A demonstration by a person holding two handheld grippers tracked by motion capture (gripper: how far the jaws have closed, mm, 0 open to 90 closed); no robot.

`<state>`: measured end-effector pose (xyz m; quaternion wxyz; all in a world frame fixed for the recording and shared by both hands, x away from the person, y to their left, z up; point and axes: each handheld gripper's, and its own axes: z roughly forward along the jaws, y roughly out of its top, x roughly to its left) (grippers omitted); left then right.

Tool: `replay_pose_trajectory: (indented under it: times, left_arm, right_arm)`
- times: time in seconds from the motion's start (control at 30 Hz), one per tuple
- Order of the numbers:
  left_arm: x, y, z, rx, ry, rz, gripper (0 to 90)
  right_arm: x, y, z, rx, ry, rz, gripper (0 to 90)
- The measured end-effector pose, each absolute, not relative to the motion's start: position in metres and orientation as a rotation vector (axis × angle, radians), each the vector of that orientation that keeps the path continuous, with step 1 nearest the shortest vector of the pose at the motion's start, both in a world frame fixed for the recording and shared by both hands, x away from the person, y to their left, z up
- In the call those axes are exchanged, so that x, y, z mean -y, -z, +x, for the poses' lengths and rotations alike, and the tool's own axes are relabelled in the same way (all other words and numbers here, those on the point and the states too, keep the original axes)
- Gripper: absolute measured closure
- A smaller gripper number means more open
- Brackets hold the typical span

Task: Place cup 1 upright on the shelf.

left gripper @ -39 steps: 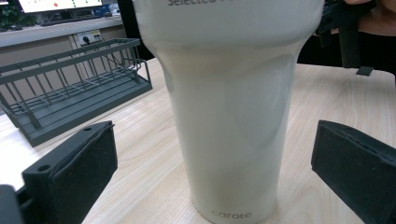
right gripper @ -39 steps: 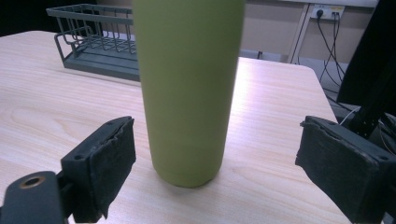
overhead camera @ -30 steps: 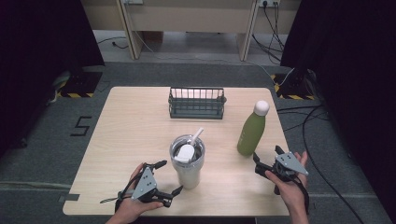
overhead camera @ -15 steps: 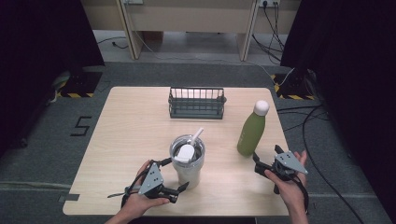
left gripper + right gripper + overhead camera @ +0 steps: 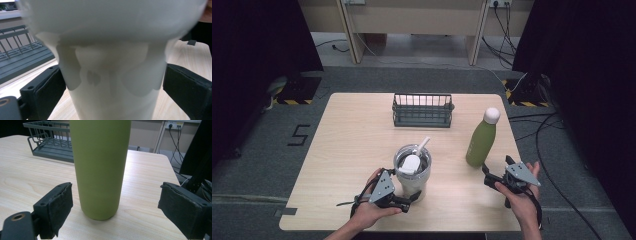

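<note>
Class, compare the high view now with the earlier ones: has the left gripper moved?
Yes. The left gripper has moved right, toward the white lidded tumbler with a straw, which stayed put; its open jaws now flank the tumbler's base.

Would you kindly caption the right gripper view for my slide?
Open right tongs face the green bottle on the table.

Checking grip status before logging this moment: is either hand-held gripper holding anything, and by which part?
Nothing is clearly held. The left hand-held gripper straddles the tumbler's lower body, jaws open. The right hand-held gripper is open before the green bottle.
</note>
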<state>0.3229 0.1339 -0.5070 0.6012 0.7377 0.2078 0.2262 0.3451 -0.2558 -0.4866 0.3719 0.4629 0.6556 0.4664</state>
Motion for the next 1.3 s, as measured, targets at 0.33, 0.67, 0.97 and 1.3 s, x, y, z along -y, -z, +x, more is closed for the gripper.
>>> replay_pose_trajectory:
  times: [0.33,0.67,0.97,1.3]
  left_arm:
    - [-0.1264,0.5085,0.3293,-0.48,-0.532,1.71,6.5]
    - [-0.127,0.5088,0.3293,-0.504,-0.507,1.693,9.0]
    - [-0.1269,0.5074,0.329,-0.511,-0.506,1.698,9.1]
    - [-0.1247,0.5044,0.3247,-0.48,-0.526,1.715,9.3]
  right_arm:
    - [0.2549,0.4874,0.3456,-1.684,-1.196,1.187,12.1]
    - [0.2542,0.4892,0.3461,-1.685,-1.196,1.195,12.2]
    - [0.2538,0.4893,0.3457,-1.682,-1.198,1.195,12.2]
    - [0.2554,0.4896,0.3443,-1.681,-1.198,1.188,12.5]
